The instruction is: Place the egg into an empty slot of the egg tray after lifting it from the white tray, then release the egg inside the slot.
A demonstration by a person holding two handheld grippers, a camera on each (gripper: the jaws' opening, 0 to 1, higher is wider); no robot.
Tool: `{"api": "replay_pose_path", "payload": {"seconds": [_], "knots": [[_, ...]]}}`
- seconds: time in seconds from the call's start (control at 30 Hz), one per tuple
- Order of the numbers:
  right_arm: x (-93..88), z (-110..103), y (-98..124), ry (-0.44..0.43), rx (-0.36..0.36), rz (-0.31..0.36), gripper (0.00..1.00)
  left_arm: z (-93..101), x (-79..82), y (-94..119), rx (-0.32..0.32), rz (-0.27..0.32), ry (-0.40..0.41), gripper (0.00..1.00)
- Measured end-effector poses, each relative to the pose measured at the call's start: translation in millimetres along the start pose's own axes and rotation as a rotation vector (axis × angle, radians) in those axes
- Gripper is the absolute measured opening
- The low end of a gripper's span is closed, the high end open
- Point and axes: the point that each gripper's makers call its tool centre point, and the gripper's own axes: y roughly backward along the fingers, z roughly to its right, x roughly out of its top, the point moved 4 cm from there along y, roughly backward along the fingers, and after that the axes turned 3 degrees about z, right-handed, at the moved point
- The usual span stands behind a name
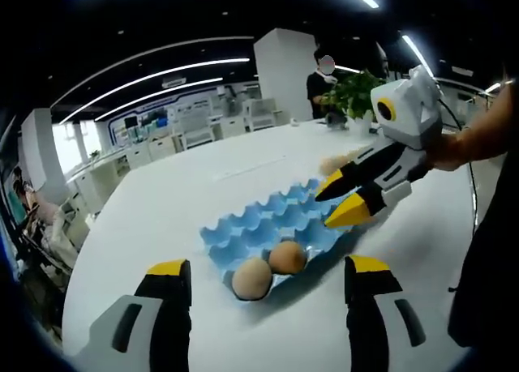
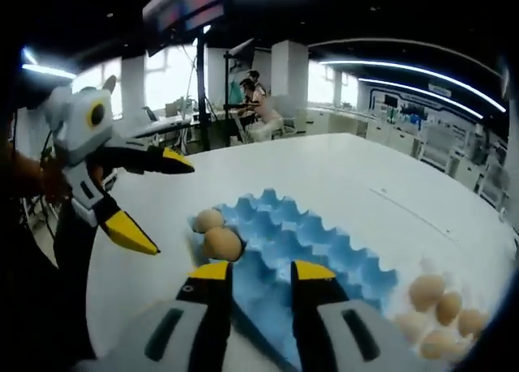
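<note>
1. Blue egg tray lay just past your right gripper, jaws slightly parted, holding nothing.
2. Two eggs filled its corner slots; your left gripper hung wide open, empty.
3. Loose eggs waited beyond the tray on the white surface; reach there, close gently.

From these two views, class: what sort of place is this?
Probably an open-plan office or lab: ceiling light strips, rows of desks, a large white table holding a blue egg tray.
</note>
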Motion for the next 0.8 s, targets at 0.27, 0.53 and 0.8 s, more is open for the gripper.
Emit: {"api": "replay_pose_path", "payload": {"seconds": [0.27, 0.53, 0.8], "knots": [[-23.0, 43, 45, -0.055, -0.199, 0.002, 0.28, 1.3, 0.8, -1, 0.0, -0.001, 0.003, 0.78], [-49.2, 104, 116, -0.084, -0.496, 0.0, 0.28, 3.1, 3.1, -3, -0.002, 0.0, 0.001, 0.79], [-80.3, 128, 154, -0.135, -0.614, -0.043, 0.28, 3.7, 4.6, -4, 0.001, 0.008, 0.022, 0.78]]}}
